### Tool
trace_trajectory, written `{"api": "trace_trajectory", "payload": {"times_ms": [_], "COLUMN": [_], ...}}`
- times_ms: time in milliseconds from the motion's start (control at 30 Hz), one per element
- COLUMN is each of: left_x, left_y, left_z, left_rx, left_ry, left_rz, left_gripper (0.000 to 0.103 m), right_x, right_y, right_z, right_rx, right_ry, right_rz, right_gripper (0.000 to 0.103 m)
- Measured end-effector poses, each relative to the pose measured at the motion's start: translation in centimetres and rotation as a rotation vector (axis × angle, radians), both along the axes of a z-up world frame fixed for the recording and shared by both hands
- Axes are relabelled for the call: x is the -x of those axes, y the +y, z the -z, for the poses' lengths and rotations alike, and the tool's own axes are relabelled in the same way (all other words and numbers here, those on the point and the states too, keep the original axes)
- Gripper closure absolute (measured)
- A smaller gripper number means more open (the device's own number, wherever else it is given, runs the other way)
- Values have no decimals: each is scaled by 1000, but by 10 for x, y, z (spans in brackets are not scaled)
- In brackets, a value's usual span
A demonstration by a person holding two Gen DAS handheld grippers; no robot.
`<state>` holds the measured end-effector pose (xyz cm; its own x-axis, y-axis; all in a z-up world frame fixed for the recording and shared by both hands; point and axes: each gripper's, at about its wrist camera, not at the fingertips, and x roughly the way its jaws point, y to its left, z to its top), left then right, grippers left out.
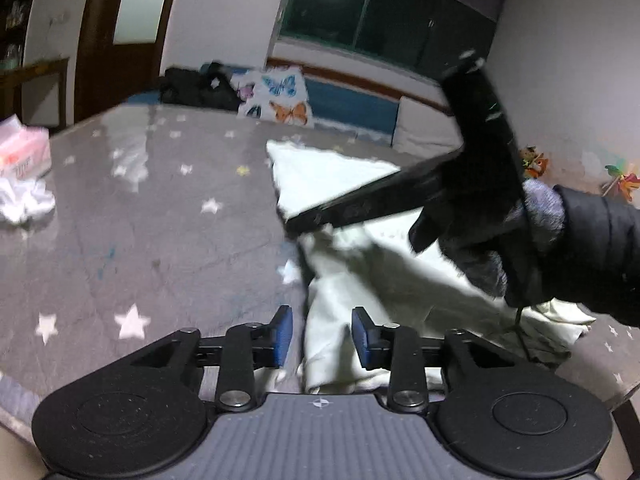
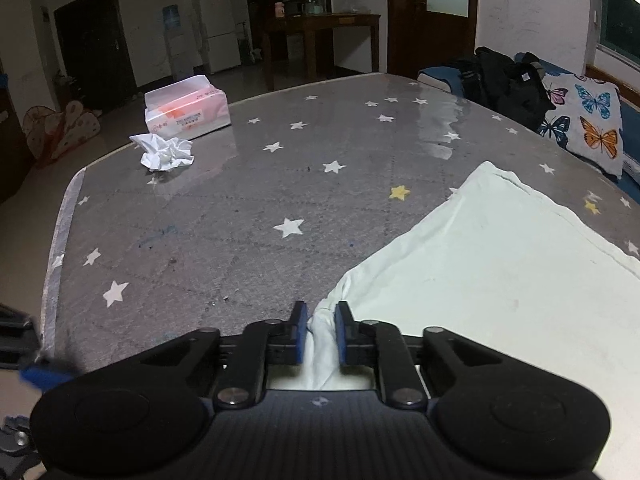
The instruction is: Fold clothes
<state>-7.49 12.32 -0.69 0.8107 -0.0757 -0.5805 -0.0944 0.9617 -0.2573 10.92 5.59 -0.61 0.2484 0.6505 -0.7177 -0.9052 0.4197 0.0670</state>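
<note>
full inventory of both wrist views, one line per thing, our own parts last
white garment: 1, white, right side of the table, one edge bunched between the right tongs' pads
table: 1, grey cover with white and yellow stars
tissue pack: 1, pink and white, far left of the table
crumpled tissue: 1, white, just in front of the pack
butterfly cushion: 1, white with coloured butterflies, on the blue bench beyond the table
black bag: 1, black, beside the cushion
fridge: 1, white, far wall
wooden side table: 1, dark brown, holding jars
left tongs: 1, black with blue pads, open over the garment
right tongs: 1, black with blue pads, pinching the cloth
gloved hand: 1, grey glove, black sleeve
</note>
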Motion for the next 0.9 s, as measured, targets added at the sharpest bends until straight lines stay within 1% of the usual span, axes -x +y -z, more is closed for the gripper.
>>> {"api": "trace_trajectory", "payload": {"times_ms": [33, 133, 167, 267, 400, 500, 533, 633, 767, 900], "left_x": [0, 2, 2, 5, 16, 19, 19, 21, 23, 17], "left_y": [0, 3, 4, 6, 12, 16, 17, 19, 23, 26], "left_z": [3, 6, 7, 9, 11, 14, 12, 4, -10, -20], "left_rx": [12, 48, 59, 94, 139, 158, 144, 104, 46, 23], "left_ry": [12, 23, 27, 38, 49, 57, 54, 37, -11, -53], "left_rz": [3, 15, 19, 28, 14, 2, -3, -15, -26, -24], "left_gripper": [64, 68, 85, 97, 98, 95, 93, 93, 92, 92], "right_x": [0, -1, -2, -4, -10, -11, -12, -15, -11, 7], "right_y": [0, 1, 2, 4, 9, 17, 18, 14, -6, -31], "right_z": [-1, -4, -5, -9, -6, 4, 6, -1, -23, -37], "right_rx": [-2, -16, -21, -40, -55, -43, -43, -62, -64, -23], "right_ry": [0, -3, -5, -12, 4, 24, 33, 59, 22, -6], "right_rz": [1, 6, 7, 14, 38, 42, 45, 58, 39, -12], "right_gripper": [96, 96, 96, 97, 97, 97, 96, 95, 94, 94]}}
